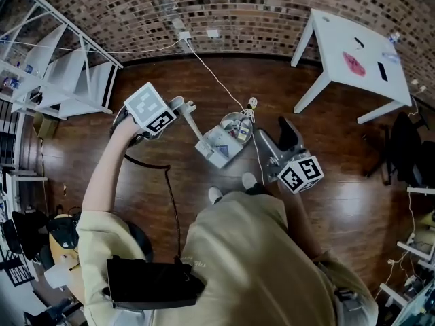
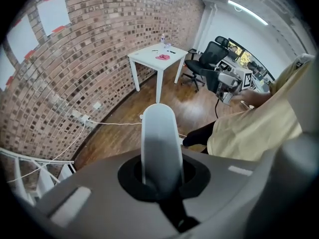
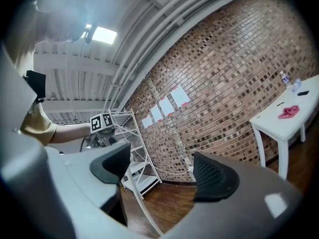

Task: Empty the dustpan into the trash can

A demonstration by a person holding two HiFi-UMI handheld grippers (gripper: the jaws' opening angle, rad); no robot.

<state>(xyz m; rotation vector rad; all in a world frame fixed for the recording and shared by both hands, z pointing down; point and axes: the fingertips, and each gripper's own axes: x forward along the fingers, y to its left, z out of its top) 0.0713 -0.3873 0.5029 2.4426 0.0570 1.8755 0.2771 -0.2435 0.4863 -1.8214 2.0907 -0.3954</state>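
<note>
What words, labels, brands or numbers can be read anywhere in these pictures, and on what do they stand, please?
No text can be read in any view.
Marker cubes: black-and-white square patterns only, no letters or numbers.
Wall sheets: too small to show any print.

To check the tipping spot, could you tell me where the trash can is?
At the head view's centre, the trash can stands just beyond the dustpan, left of the right gripper.
</note>
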